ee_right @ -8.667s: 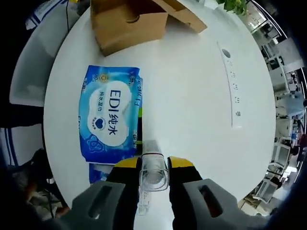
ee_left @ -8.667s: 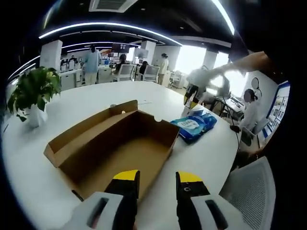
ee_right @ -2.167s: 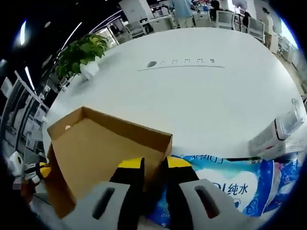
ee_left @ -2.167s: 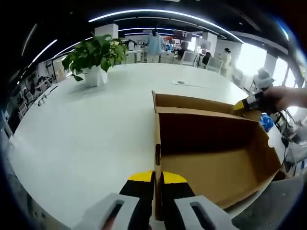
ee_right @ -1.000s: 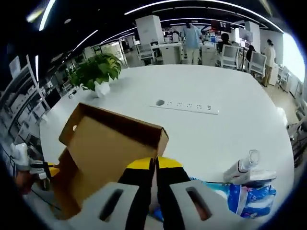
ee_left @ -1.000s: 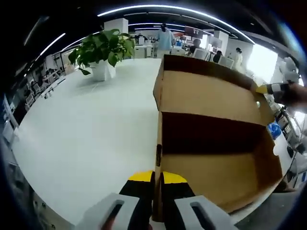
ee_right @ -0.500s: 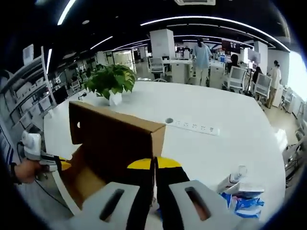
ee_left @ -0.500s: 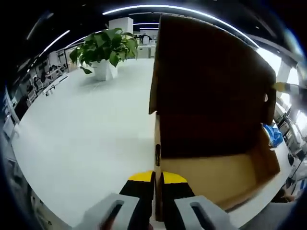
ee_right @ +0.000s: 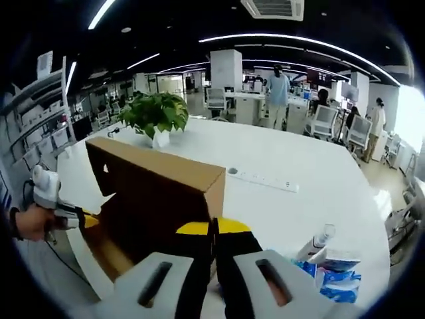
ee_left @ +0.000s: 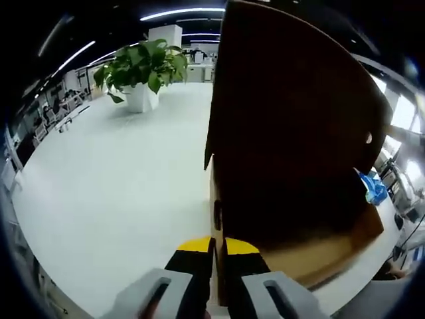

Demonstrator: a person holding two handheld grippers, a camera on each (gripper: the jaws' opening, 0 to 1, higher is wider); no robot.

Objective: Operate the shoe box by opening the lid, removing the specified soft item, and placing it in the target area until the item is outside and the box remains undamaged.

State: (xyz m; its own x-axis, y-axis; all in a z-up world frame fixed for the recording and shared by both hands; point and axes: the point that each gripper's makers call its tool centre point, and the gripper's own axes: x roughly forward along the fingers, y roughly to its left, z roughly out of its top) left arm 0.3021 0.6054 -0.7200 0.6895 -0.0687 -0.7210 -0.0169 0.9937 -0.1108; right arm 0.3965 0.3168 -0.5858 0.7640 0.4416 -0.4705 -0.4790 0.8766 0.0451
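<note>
Now, both hand-held grippers — left (ee_left: 216,244), right (ee_right: 214,228) — clamped on shoe box (ee_right: 156,196) walls, no legible writing.

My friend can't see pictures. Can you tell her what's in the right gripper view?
The right gripper is shut on the edge of a brown cardboard lid, holding it tilted up over a round white table. A potted plant sits behind the lid, a blue wipes pack lies at lower right, and the left gripper shows at far left.
</note>
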